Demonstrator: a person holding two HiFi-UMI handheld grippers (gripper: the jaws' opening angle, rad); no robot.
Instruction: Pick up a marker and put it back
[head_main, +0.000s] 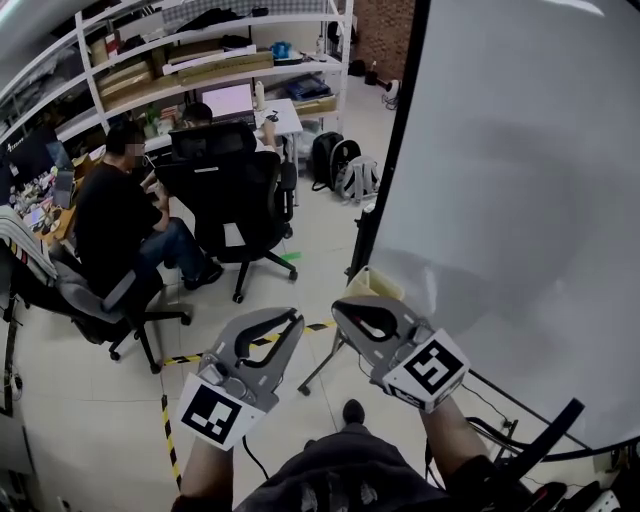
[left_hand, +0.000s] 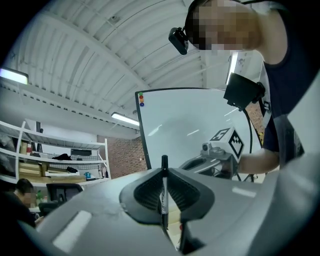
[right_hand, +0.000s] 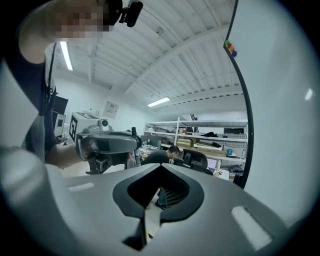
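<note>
Overhead, in the head view, the left claw (head_main: 288, 328) and the right claw (head_main: 348, 314) are held side by side with their tips near each other, just before a whiteboard (head_main: 520, 190) that fills the right of the picture. Beyond them, a person (head_main: 115, 215) sits left of a black chair (head_main: 240, 200). Shelves (head_main: 200, 55) run along the back wall, and striped tape (head_main: 168, 425) crosses the floor (head_main: 330, 230) below the left claw. Whether the marker shows from here I cannot tell. In the left gripper view, the jaws are clamped on the marker (left_hand: 163, 192). It stands upright between the pads, with its black end poking above the tips. The whiteboard rises behind, and the right claw is off to the right, apart from the left one. In the right gripper view, the jaws are together with nothing between them. The left claw is to the left at about the same height, and the whiteboard's dark edge curves down the right side. The shelves and a seated person lie beyond, in the middle distance.
</note>
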